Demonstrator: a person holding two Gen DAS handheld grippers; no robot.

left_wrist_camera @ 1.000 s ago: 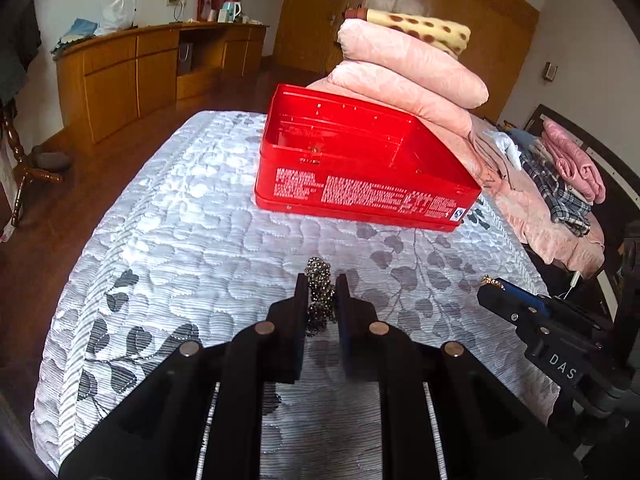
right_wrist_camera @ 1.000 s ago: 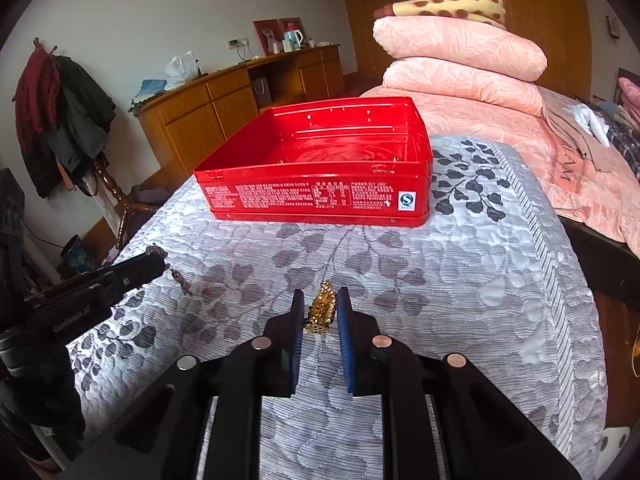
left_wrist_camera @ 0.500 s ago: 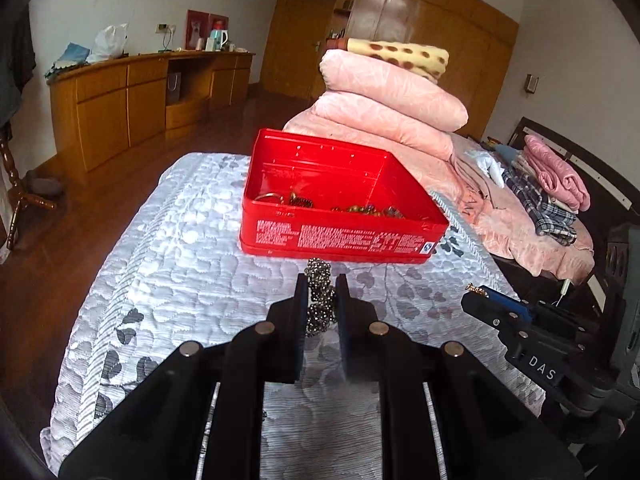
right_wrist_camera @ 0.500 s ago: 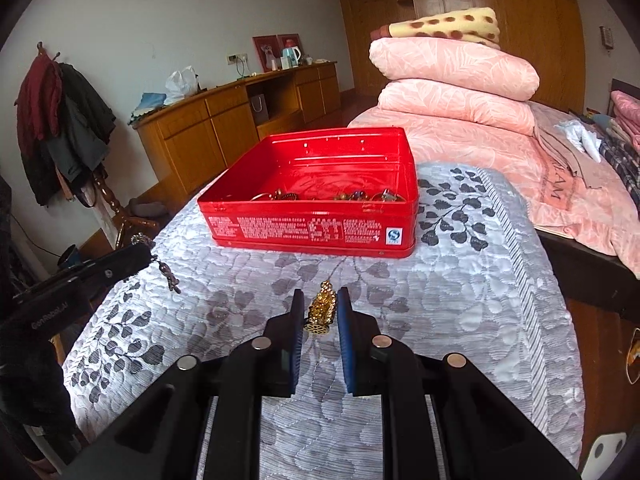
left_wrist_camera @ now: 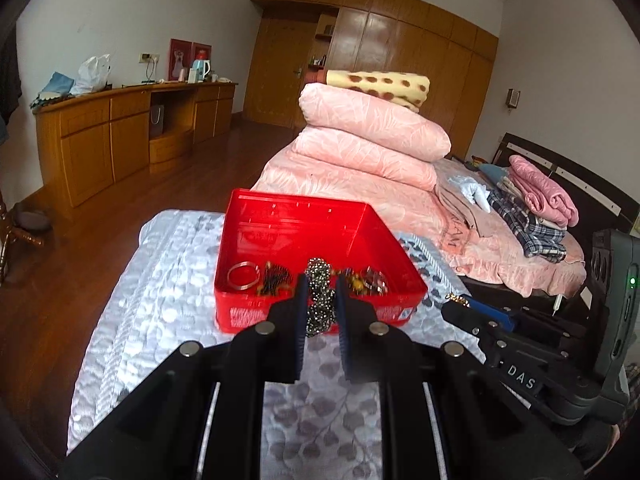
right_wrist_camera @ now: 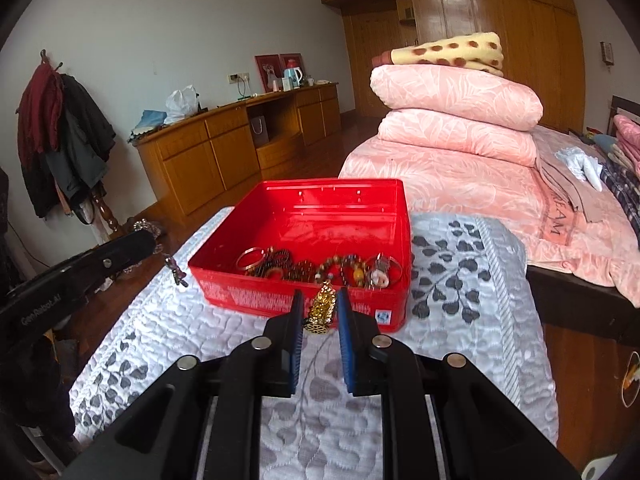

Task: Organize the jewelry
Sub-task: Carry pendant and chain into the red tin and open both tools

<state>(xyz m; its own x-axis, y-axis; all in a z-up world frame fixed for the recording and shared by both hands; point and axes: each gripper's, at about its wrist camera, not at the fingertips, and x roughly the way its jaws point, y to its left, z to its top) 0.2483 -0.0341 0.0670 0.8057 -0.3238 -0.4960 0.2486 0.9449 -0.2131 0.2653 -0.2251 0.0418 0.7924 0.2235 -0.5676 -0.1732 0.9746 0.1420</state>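
Jewelry [right_wrist_camera: 320, 266] | heaped along near wall | red box [right_wrist_camera: 304, 208]

- White walls [left_wrist_camera: 132, 8] and a dark wooden floor [left_wrist_camera: 100, 216].
- A long wooden sideboard [right_wrist_camera: 224, 148] at ten o'clock, a kettle [right_wrist_camera: 294, 76] on top.
- A wooden wardrobe wall [left_wrist_camera: 400, 64] at twelve o'clock.
- Folded pink quilts [left_wrist_camera: 372, 136] stacked on the bed, at one o'clock.
- Coats on a stand [right_wrist_camera: 60, 136] at nine o'clock.
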